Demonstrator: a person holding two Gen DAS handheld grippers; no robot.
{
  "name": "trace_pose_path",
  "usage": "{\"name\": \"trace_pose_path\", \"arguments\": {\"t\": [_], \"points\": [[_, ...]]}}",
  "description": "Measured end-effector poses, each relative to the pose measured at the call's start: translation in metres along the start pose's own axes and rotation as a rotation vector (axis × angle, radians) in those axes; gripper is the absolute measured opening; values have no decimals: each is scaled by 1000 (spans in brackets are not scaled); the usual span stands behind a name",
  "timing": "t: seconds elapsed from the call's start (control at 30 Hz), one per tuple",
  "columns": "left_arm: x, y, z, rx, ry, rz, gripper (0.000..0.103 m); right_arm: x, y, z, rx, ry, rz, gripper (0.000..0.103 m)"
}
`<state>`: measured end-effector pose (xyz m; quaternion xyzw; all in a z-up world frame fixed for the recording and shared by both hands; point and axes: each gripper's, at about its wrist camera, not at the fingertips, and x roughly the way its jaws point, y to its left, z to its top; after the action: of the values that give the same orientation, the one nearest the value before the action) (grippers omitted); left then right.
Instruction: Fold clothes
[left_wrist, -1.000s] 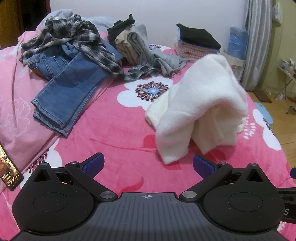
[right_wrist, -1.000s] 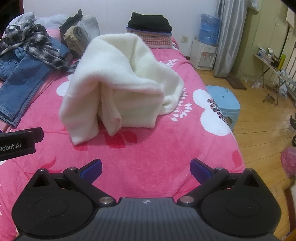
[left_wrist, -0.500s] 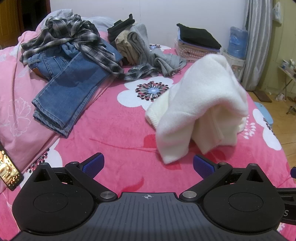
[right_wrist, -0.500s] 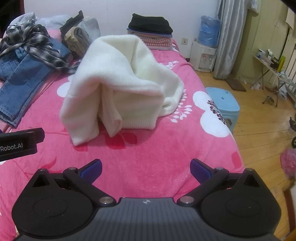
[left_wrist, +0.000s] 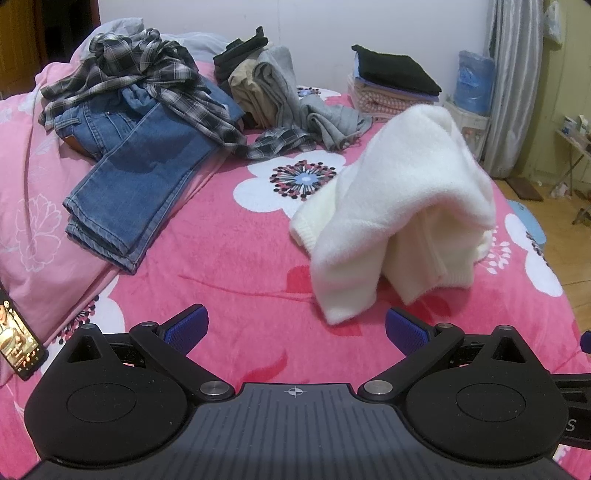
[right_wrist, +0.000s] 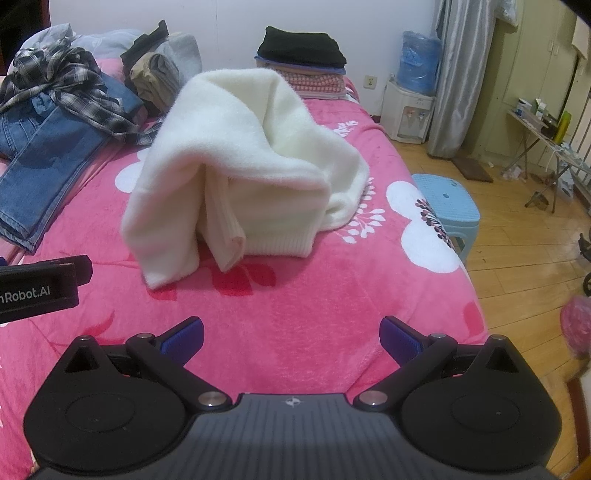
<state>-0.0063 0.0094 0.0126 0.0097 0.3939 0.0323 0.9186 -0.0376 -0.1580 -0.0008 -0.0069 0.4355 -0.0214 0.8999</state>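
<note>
A crumpled white fleece sweater (left_wrist: 402, 210) lies heaped on the pink flowered bedspread (left_wrist: 229, 258); it also shows in the right wrist view (right_wrist: 236, 162). My left gripper (left_wrist: 295, 330) is open and empty, hovering above the bedspread just short of the sweater's near hem. My right gripper (right_wrist: 291, 338) is open and empty, a little back from the sweater. The left gripper's body (right_wrist: 40, 288) shows at the left edge of the right wrist view.
Blue jeans (left_wrist: 136, 177) with a plaid shirt (left_wrist: 147, 81) lie at the left. Grey and khaki clothes (left_wrist: 280, 92) are piled at the back. A folded stack (left_wrist: 395, 81) sits at the far bed corner. A phone (left_wrist: 16, 343) lies left. A blue stool (right_wrist: 447, 199) stands beside the bed.
</note>
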Motion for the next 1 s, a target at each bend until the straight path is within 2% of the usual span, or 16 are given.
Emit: {"name": "trace_pose_path", "arguments": {"t": [1.0], "points": [[1,2,-1,-3,7,5,103,0,1,0,2,6,0,103]]}}
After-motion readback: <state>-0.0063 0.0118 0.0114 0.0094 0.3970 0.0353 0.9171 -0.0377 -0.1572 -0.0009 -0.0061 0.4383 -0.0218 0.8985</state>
